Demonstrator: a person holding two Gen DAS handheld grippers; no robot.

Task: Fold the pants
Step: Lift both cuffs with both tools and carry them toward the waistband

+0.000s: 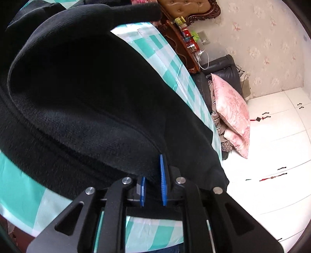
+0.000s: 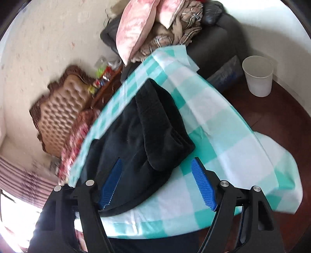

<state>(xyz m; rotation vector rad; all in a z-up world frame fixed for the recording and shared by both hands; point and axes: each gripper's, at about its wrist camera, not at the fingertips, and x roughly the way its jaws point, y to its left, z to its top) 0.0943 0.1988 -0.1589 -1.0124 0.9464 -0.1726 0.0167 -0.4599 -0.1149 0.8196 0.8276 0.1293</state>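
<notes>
While its blue-padded jaws pinch a fold of the black fleece pants (image 1: pixel 87 93), the left gripper (image 1: pixel 153 186) holds them over the teal-and-white checked tablecloth (image 1: pixel 169 64); the right gripper (image 2: pixel 159 184) gapes wide, unclamped, above the pants heaped there.

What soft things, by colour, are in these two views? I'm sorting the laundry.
Black: 1, the pants, pinched by the left gripper
Teal-and-white check: 1, the table cover
Pink: 2, the cushions
Brown plaid: 1, the crumpled cloth
Total: 5
</notes>
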